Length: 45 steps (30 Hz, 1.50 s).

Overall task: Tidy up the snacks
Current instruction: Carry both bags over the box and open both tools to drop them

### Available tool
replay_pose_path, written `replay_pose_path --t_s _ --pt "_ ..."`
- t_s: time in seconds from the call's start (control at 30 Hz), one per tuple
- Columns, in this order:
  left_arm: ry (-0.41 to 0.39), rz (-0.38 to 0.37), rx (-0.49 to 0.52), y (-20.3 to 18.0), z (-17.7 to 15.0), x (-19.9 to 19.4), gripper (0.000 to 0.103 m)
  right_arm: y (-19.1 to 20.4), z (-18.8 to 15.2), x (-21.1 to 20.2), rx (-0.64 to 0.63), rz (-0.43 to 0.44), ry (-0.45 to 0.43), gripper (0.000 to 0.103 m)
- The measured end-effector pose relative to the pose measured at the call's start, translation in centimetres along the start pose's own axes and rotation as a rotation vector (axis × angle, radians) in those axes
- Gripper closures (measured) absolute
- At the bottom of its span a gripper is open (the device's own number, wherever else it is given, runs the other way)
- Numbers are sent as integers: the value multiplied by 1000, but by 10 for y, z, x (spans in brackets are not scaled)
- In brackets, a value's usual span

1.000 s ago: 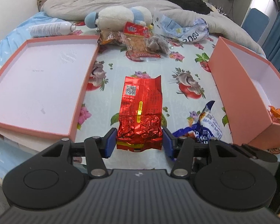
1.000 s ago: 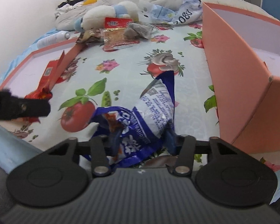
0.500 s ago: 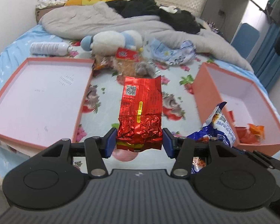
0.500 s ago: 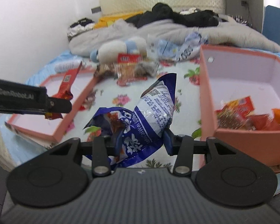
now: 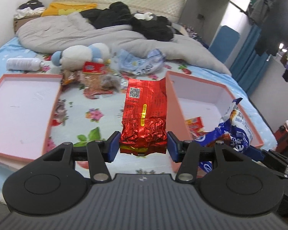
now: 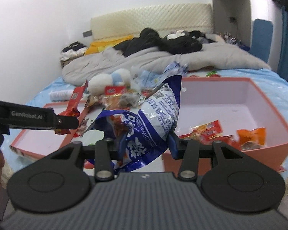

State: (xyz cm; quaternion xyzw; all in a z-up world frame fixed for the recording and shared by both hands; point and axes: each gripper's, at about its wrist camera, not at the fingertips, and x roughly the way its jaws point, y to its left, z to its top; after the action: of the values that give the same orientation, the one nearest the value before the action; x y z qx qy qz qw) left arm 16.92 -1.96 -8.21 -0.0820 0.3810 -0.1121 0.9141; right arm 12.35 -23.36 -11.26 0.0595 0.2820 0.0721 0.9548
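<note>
Red foil pouch [image 5: 144,115]: clamped at crinkled lower end by left gripper [image 5: 143,144], aloft. Blue-white snack bag [image 6: 147,122]: pinched mid-body in right gripper [image 6: 144,143]. Likely light, crushable, slippery. Pink box [image 6: 259,149] at 3 o'clock.

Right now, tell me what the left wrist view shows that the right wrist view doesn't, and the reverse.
Only the left wrist view: the left gripper from behind, clamped on the crinkled red foil packet, QR code facing the camera. Only the right wrist view: the right gripper clamped on the blue-and-white plastic snack bag, and an orange packet in the deep pink cardboard box. Both: both snacks, the box, the shallow pink lid.
</note>
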Motion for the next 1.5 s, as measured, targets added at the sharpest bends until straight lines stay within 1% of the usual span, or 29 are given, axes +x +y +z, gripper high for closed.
replay_pose_path --t_s 0.2,0.43,0.53,0.7,0.87,1.07,1.2,1.33,1.37,1.4,1.43,1.47,1.5 --pt "11 -62 35 -29 -1 8 46 -37 -8 -14 56 -67 4 56" --pt "25 -112 73 -66 13 47 46 -79 0 1 95 -138 -10 56" --pt "31 -133 83 -80 24 70 46 -97 7 13 98 -158 -18 56" --pt "50 -157 97 -107 42 112 46 -122 18 36 102 -162 -23 55" --pt "85 -159 121 -128 56 154 46 -143 21 64 111 -163 8 54" --pt "138 -162 142 -139 60 195 46 -162 14 94 121 -164 72 53" --pt "157 -167 167 -144 60 208 46 -167 10 106 125 -158 87 51" --pt "160 -166 163 -145 62 213 45 -169 5 112 128 -162 100 47" --pt "162 -169 162 -145 63 213 44 -169 4 113 134 -157 100 44" --pt "163 -167 162 -144 64 212 41 -170 4 112 142 -154 98 40" --pt "159 -163 160 -144 64 209 38 -170 5 111 150 -156 95 40" --pt "150 -161 160 -142 65 205 37 -169 6 110 155 -156 95 35" --pt "142 -163 162 -142 65 200 37 -169 6 108 158 -149 91 33"
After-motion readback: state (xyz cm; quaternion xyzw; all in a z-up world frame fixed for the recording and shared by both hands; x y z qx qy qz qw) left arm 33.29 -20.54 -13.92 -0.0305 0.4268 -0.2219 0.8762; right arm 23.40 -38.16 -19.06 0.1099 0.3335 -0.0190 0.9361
